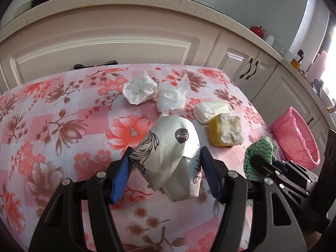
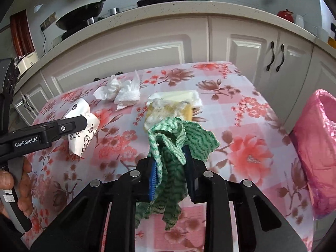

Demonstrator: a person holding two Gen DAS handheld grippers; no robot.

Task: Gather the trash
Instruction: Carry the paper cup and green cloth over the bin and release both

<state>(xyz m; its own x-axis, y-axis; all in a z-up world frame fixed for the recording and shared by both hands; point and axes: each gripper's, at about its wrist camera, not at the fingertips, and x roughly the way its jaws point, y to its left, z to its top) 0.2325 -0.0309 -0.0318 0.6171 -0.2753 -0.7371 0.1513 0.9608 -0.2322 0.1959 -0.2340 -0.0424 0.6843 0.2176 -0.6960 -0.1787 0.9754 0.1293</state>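
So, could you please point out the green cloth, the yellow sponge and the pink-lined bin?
green cloth [image 2: 168,147], right wrist view, on the bunched middle above the pads.
yellow sponge [image 1: 216,132], left wrist view, on its yellow side face.
pink-lined bin [image 2: 315,147], right wrist view, on the pink liner's outer wall.

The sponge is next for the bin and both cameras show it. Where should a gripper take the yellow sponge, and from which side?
Grip the yellow sponge across its flat yellow side faces, coming down from above. It lies as a squat block with its frayed white face up, and the folded white packet crowds its far side.

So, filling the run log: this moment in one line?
left gripper: shut on paper packet | right gripper: shut on green cloth | pink bin: unreached
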